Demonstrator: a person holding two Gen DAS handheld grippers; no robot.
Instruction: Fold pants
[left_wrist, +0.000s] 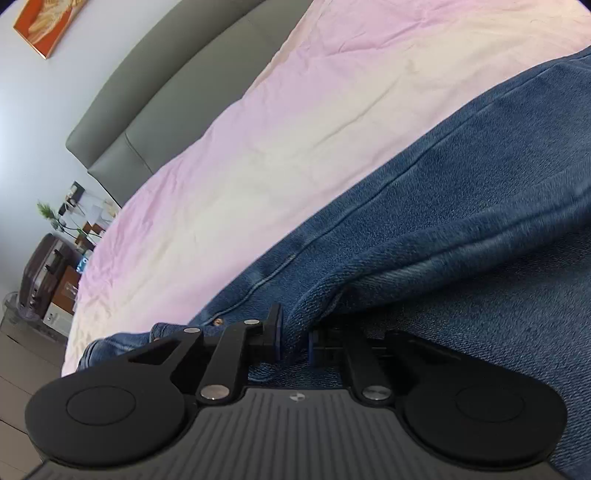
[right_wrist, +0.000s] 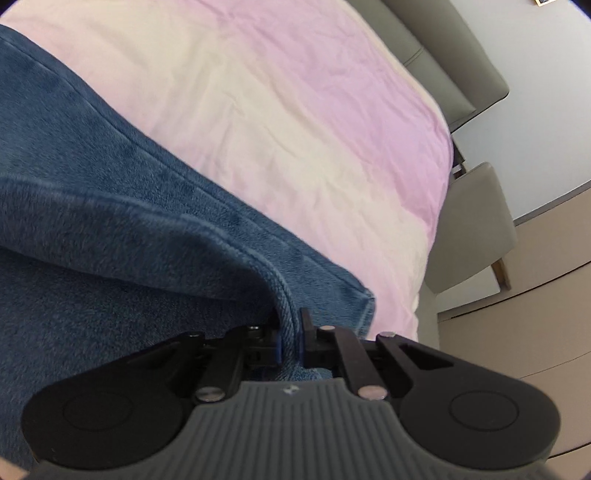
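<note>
The blue denim pants (left_wrist: 461, 192) lie on a bed with a pink and cream sheet (left_wrist: 258, 129). My left gripper (left_wrist: 295, 338) is shut on a raised fold of the pants near the waistband end, where a rivet shows. In the right wrist view the pants (right_wrist: 110, 203) fill the left half. My right gripper (right_wrist: 290, 338) is shut on a hemmed edge of the pants, lifted off the layer below. The pinched cloth runs as a ridge away from each gripper.
A grey padded headboard (left_wrist: 166, 74) stands behind the bed. A bedside table with clutter and a plant (left_wrist: 74, 229) sits at the left. A grey chair (right_wrist: 476, 229) and beige drawers (right_wrist: 535, 314) stand beyond the bed's right edge (right_wrist: 436, 221).
</note>
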